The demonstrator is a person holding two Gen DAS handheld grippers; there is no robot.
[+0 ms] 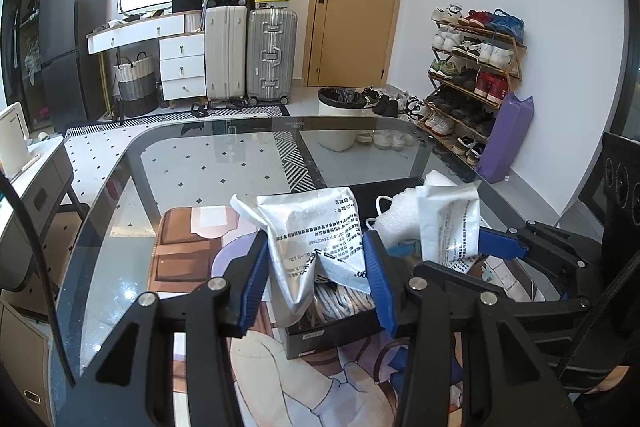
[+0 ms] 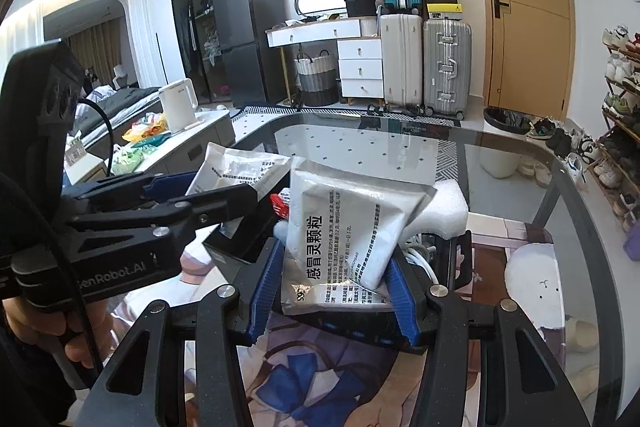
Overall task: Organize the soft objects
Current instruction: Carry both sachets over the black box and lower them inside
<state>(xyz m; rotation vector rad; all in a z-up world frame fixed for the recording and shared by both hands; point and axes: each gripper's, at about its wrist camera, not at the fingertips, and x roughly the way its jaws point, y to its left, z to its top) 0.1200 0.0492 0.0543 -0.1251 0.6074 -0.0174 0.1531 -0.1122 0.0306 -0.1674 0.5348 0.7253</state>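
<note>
Two silver foil sachets with black print, each clamped in my tongs above a black open box [image 1: 316, 339] on the glass table [image 1: 120, 227]: left gripper [image 1: 316, 283] pinches one sachet [image 1: 316, 239]; right gripper [image 2: 332, 291] pinches the other [image 2: 340, 239]. White foam piece [image 2: 448, 211] lies just behind.

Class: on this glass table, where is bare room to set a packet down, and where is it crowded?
Free: the glass table between its far edge and the printed mat. Crowded: the near side, around the black box, white foam and both held packets.
</note>
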